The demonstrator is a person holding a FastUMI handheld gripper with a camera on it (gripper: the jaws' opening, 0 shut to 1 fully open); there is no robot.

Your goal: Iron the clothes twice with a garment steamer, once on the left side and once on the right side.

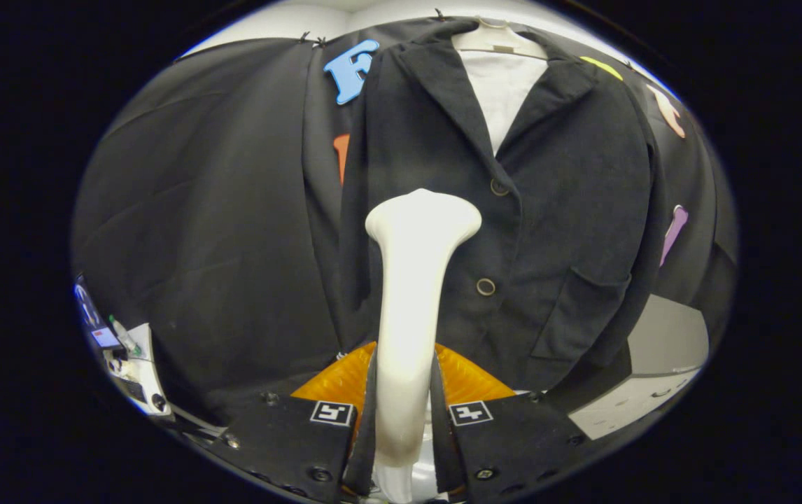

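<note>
From my remote seat I see the booth's black cloth wall (219,210) hanging in soft folds, clipped along its top edge to a pale surface (317,17) above it. Low on the right stands a white cabinet (642,392) with a grey panel (667,336) above its top edge. At the far lower left sits a cluster of equipment (124,350), too small and warped to tell apart. The light is even and dim.

Black jacket (548,210) — cream steamer (415,280); perhaps white shirt (499,91).
</note>
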